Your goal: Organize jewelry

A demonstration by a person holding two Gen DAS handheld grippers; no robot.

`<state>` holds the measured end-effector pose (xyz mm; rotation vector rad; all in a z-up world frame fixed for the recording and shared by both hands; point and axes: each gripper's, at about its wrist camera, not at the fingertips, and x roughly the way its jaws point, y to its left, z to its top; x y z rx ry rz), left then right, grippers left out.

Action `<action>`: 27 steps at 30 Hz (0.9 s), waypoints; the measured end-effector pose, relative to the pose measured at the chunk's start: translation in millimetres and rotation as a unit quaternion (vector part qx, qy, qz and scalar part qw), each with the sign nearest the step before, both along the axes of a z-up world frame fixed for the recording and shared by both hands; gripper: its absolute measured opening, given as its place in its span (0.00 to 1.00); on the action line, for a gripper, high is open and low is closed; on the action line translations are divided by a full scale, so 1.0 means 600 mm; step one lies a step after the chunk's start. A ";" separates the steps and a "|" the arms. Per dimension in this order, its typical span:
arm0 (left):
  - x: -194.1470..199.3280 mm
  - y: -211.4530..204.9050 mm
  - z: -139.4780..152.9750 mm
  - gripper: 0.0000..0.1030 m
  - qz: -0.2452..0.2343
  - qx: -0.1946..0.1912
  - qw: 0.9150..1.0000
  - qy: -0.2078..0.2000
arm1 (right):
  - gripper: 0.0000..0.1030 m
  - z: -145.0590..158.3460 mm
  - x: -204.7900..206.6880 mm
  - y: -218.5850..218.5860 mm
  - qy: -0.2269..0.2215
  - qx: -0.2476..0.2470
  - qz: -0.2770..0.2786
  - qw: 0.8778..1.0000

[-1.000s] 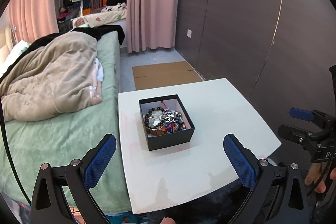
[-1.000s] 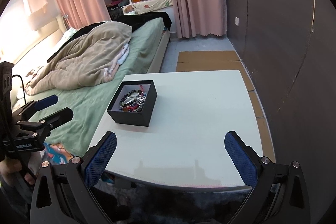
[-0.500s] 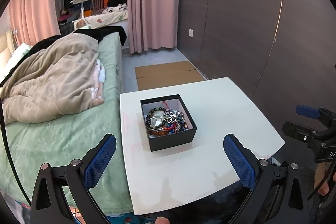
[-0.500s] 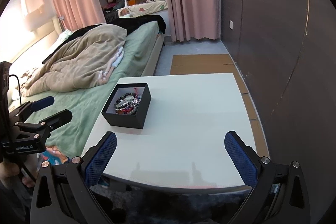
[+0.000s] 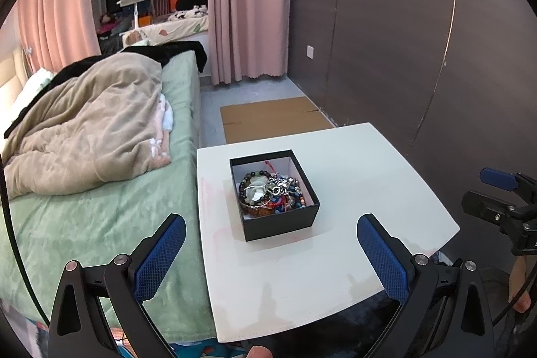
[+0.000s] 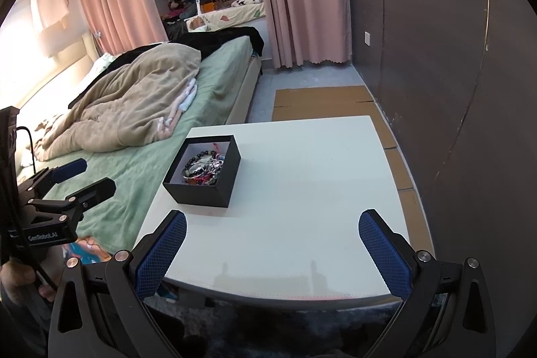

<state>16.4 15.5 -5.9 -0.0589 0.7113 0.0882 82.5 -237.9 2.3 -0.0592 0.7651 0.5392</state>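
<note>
A small black box (image 5: 280,222) stands on the white table (image 5: 352,176), left of its middle. A tangle of jewelry (image 5: 270,192) lies inside: bead bracelets, a bangle and chains. The box also shows in the right wrist view (image 6: 204,190), with the jewelry (image 6: 204,170) in it. My left gripper (image 5: 268,252) is open and empty, held back above the table's near edge, in line with the box. My right gripper (image 6: 272,245) is open and empty over the near edge, to the right of the box. Each gripper shows at the edge of the other's view.
A bed with a green sheet (image 5: 100,207) and a beige blanket (image 5: 94,130) runs along the table's left side. A dark panelled wall (image 5: 419,39) stands on the right. Flat cardboard (image 5: 272,118) lies on the floor beyond the table. Pink curtains (image 5: 248,2) hang at the back.
Both grippers have drawn back and risen slightly, so the table and box look a little farther away. Jaws stay open; the box has not moved.
</note>
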 end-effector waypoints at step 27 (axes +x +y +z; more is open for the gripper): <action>-0.004 -0.008 0.004 0.99 0.003 0.020 1.000 -0.012 | 1.00 -0.008 0.013 -0.007 0.014 -0.015 -0.023 1.000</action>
